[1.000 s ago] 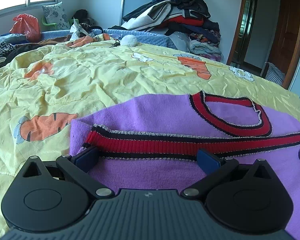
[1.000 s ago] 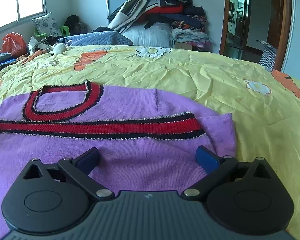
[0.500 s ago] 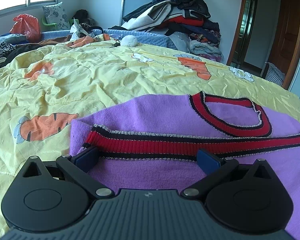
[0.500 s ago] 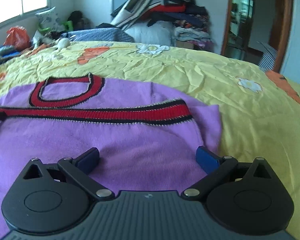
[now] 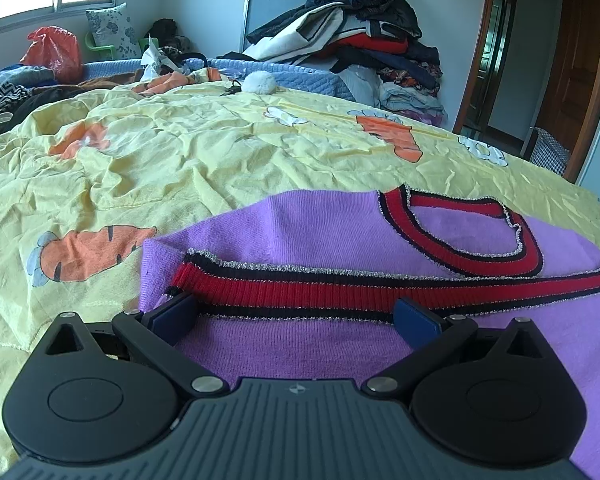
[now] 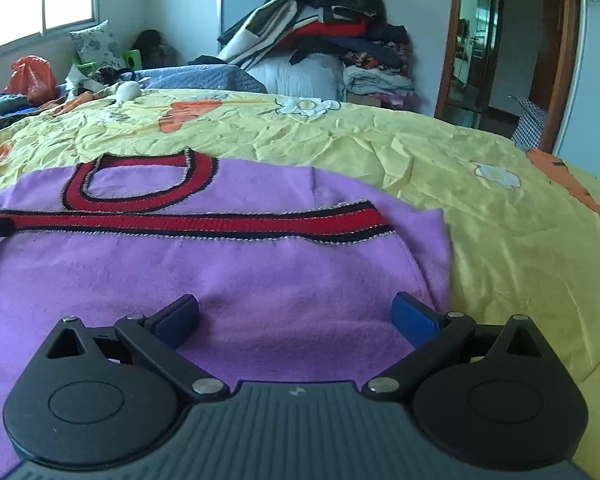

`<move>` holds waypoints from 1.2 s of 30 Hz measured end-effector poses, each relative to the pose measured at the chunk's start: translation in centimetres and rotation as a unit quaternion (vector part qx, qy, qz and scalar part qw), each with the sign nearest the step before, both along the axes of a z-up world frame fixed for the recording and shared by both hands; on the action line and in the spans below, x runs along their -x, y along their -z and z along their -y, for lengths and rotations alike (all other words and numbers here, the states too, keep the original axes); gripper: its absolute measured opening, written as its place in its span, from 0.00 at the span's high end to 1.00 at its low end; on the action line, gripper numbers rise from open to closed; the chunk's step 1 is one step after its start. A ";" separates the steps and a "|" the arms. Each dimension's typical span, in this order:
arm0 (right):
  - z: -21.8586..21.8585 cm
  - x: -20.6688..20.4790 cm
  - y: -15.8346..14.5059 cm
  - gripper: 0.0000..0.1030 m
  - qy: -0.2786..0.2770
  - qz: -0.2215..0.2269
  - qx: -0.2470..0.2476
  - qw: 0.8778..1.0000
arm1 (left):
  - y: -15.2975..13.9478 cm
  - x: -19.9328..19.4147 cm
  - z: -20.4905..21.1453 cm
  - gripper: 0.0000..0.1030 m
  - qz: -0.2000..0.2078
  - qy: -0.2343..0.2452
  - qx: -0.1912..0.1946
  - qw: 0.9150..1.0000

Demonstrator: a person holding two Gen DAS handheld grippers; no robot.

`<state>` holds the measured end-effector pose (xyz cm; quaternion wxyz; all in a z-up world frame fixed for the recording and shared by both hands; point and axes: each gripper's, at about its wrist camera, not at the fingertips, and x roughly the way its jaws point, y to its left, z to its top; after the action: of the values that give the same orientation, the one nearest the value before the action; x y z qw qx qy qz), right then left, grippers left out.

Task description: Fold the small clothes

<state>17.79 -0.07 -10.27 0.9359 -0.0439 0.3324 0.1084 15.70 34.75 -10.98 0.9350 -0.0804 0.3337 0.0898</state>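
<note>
- The purple sweater (image 5: pixel 308 220) lies folded on the yellow bedspread (image 5: pixel 180 152) in front of me, its red-and-black hem band (image 5: pixel 300 288) crossing just below the neckline.
- My left gripper (image 5: pixel 296 318) has its jaws spread wide with nothing between them, its fingers at the hem band near the sweater's left edge.
- My right gripper (image 6: pixel 296 318) is equally wide and empty, over plain purple knit by the right edge.
- A clothes pile (image 6: pixel 320 40) stands beyond the bed.
</note>
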 end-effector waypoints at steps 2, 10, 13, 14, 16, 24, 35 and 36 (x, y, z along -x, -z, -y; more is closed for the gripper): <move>0.4 -0.2 0.1 0.00 0.008 -0.002 -0.005 1.000 | 0.0 0.0 0.0 0.00 0.000 0.000 0.002 1.000; 0.1 0.4 -0.7 0.00 0.026 -0.004 0.009 1.000 | 0.0 0.1 0.0 0.00 0.000 0.000 0.001 1.000; -0.3 1.0 -0.6 0.00 0.023 -0.001 0.019 1.000 | 0.0 0.1 0.0 0.00 0.000 0.000 0.001 1.000; -0.2 1.1 -0.4 0.00 0.022 -0.001 0.022 1.000 | 0.0 0.0 0.0 0.00 0.000 0.000 0.001 1.000; 0.6 1.3 -0.2 0.00 0.024 -0.005 0.011 1.000 | 0.0 0.0 0.0 0.00 0.000 0.000 -0.001 1.000; 0.7 4.7 -2.2 0.00 0.027 -0.018 -0.030 0.999 | 0.0 0.0 0.2 0.00 -0.001 0.000 -0.002 1.000; -7.5 11.5 -2.5 0.00 -0.086 -0.040 -0.051 0.994 | -1.4 2.9 -2.4 0.00 0.033 0.021 0.055 0.998; -8.4 12.2 -2.4 0.00 -0.096 -0.034 -0.044 0.994 | -1.8 3.7 -3.6 0.00 0.038 0.025 0.070 0.997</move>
<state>5.58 8.34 -7.86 0.9104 -0.0307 0.3527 0.2142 12.04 38.34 -9.17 0.9411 -0.1409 0.3049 0.0401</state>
